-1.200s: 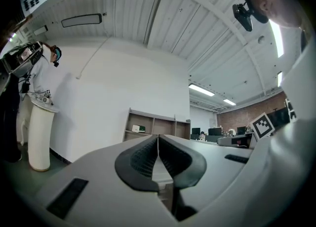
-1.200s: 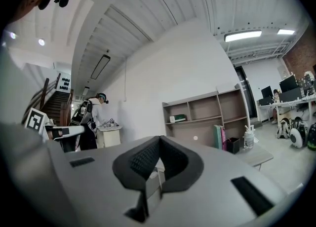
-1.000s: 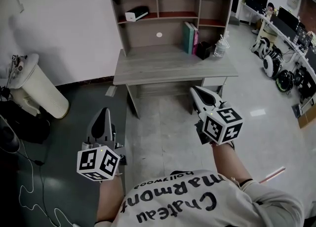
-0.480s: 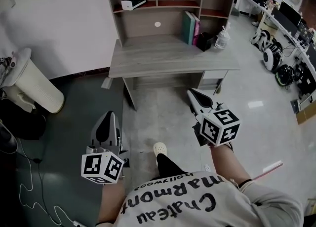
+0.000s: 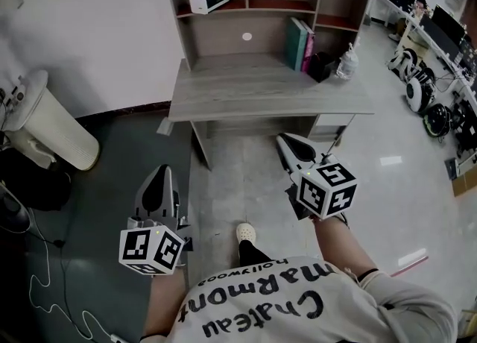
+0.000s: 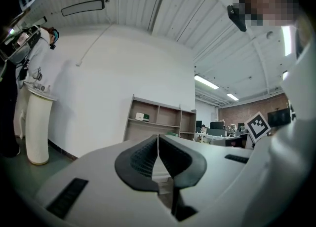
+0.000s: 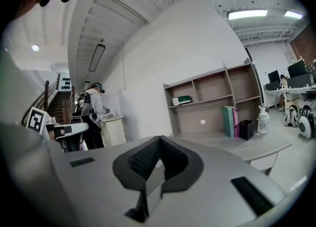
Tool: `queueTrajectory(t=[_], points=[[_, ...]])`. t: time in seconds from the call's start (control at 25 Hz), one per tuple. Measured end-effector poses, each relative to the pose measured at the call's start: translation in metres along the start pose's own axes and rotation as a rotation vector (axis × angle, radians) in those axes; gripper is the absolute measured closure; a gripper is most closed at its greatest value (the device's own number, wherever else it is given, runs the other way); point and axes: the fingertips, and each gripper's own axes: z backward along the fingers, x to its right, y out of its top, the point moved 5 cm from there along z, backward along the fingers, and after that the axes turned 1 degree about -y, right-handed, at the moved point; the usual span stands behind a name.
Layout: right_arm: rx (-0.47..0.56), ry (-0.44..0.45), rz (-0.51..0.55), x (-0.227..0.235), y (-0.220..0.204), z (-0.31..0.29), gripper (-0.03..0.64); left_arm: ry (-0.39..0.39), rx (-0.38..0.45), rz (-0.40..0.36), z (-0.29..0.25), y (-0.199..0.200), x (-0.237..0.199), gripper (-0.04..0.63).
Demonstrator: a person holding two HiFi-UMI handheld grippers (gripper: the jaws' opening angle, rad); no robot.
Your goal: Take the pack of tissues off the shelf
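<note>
Left hand-held gripper held with jaws pressed together on nothing, right hand-held gripper likewise closed and empty, pack of tissues seen well ahead, between both, laid in the left compartment of the shelf above the table

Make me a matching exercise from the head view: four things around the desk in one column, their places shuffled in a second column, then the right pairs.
Things:
1. pack of tissues
2. books
3. bottle
4. white bin

Places:
A. on the floor, left of the desk
B. on the desk, just right of the black holder
C. in the upper left compartment of the shelf
D. upright on the desk, just left of the black holder

Pairs: 1-C, 2-D, 3-B, 4-A.
</note>
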Motion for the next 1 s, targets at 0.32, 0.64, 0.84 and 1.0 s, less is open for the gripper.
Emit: queueTrajectory(t=[0.32,0.64,0.84,1.0], points=[[0.022,0.032,-0.035,0.022,0.026,-0.066,0.608,-0.015,0.010,-0.010,-0.067,0.022,-0.028,0.574],[0.036,0.020,-0.024,0.049,0.057,-0.124,0.608,-0.028,0.015,0.002,-0.127,0.033,-0.056,0.574],[0.031,0.027,-0.003,0.062,0.070,-0.164,0.608,-0.030,0.026,0.009,-0.162,0.033,-0.075,0.574],[0.032,0.035,0.004,0.069,0.077,-0.191,0.609,-0.014,0.011,0.000,-0.185,0.031,-0.089,0.574]])
